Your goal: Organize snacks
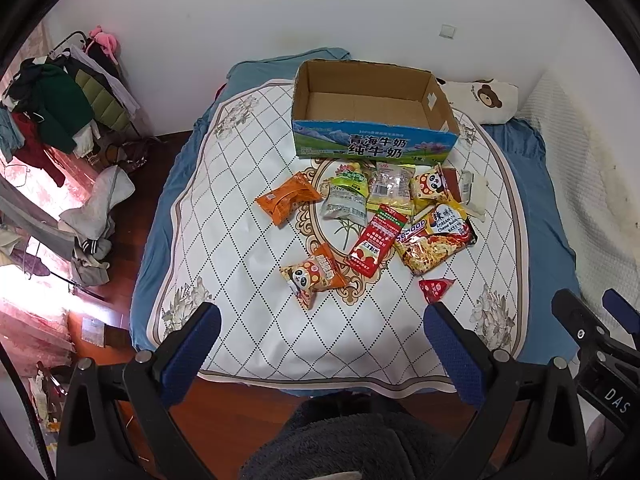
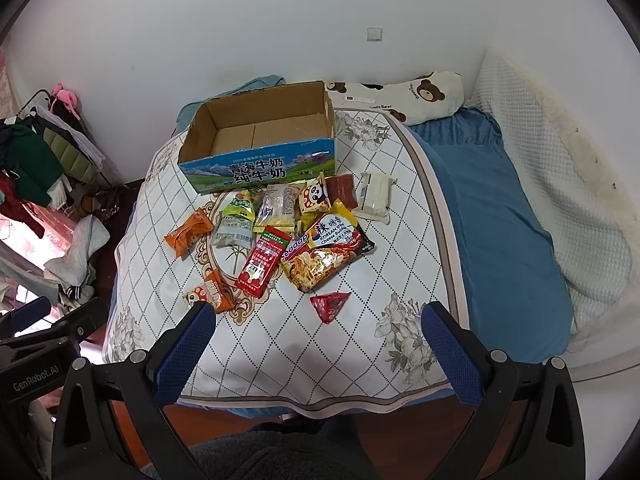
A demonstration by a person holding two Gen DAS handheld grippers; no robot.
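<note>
Your left gripper (image 1: 322,318) hangs over the near end of the bed with its blue-padded fingers (image 1: 200,340) spread wide and nothing between them. Your right gripper (image 2: 318,318) is the same: fingers (image 2: 448,344) well apart, holding nothing, level with the left one, whose black body shows at the left edge of your right wrist view.

Nearest your left fingers lies an orange panda-print snack bag (image 1: 312,276), and nearest your right a small red triangular packet (image 2: 329,305), both on the white diamond-patterned quilt (image 1: 240,240) that covers the blue bed sheet (image 2: 500,232).

Beyond them the rest of the pile sits in the quilt's middle: a long red sachet (image 1: 374,245), touching a Korean cheese noodle pack (image 1: 434,242); a crumpled orange wrapper (image 1: 286,199) a little apart to the left; a green-and-silver pouch (image 1: 347,194); a clear bag of pale sweets (image 1: 390,186); a yellow panda packet (image 1: 431,188); and a white tissue pack (image 2: 374,196) at the right edge.

Just behind the pile stands an open cardboard milk box with a blue printed front (image 1: 372,145), nothing visible inside. A bear-print pillow (image 2: 420,94) lies against the wall.
</note>
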